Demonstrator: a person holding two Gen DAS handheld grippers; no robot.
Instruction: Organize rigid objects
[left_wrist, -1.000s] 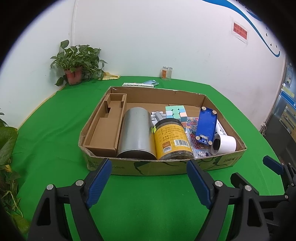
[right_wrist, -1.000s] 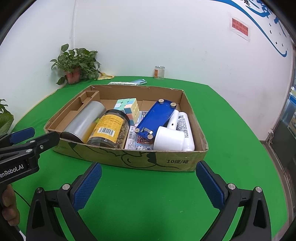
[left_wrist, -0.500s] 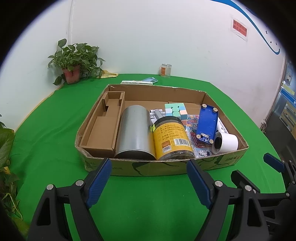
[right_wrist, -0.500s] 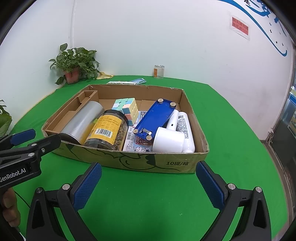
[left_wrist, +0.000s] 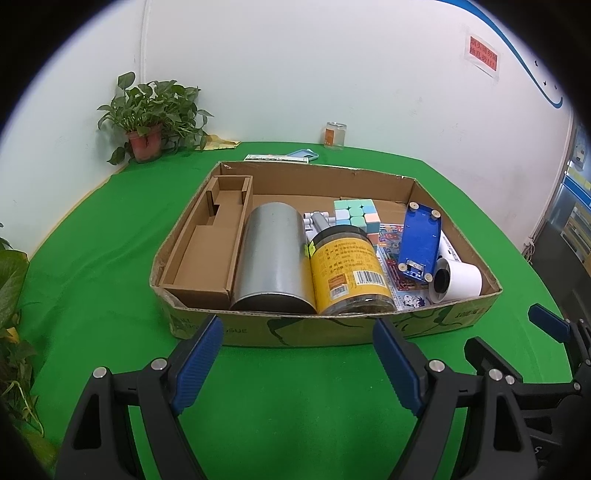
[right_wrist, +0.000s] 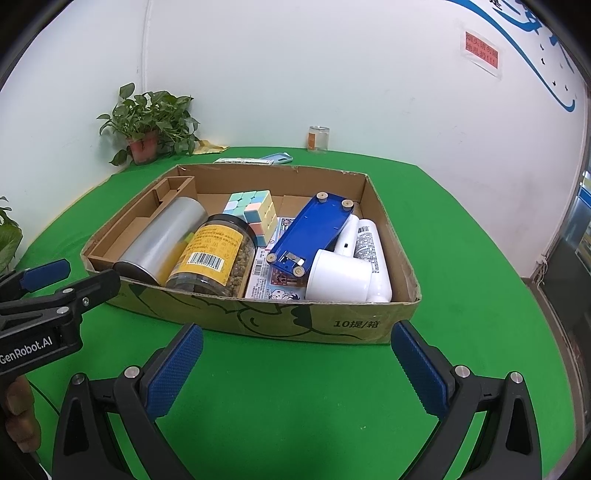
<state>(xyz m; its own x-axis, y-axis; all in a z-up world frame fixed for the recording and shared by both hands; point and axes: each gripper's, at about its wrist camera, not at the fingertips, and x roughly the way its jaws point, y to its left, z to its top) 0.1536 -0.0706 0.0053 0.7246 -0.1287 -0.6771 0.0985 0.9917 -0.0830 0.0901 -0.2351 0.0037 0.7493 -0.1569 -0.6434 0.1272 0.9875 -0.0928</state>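
Note:
A shallow cardboard box (left_wrist: 280, 334) (right_wrist: 325, 325) sits on the green table. Inside lie a silver can (left_wrist: 273, 254) (right_wrist: 162, 240), a yellow-labelled jar (left_wrist: 347, 269) (right_wrist: 214, 254), a pastel puzzle cube (left_wrist: 358, 216) (right_wrist: 255, 210), a blue device (left_wrist: 419, 242) (right_wrist: 314, 232) bottom up, and a white appliance (left_wrist: 458, 282) (right_wrist: 343, 275). A cardboard insert (left_wrist: 210, 251) fills the box's left side. My left gripper (left_wrist: 295, 354) stands open just before the box's near wall, nothing between its blue pads. My right gripper (right_wrist: 295, 365) is open too, empty, near the front right corner.
A potted plant (left_wrist: 147, 122) stands at the back left corner, more leaves (left_wrist: 11, 288) at the left edge. A small glass jar (left_wrist: 334, 134), a phone (left_wrist: 303, 154) and a flat packet (left_wrist: 275, 158) lie behind the box. A thumb (right_wrist: 18, 413) shows at lower left.
Both views have shifted very slightly against the box; the grippers stay open and nothing in the box has moved.

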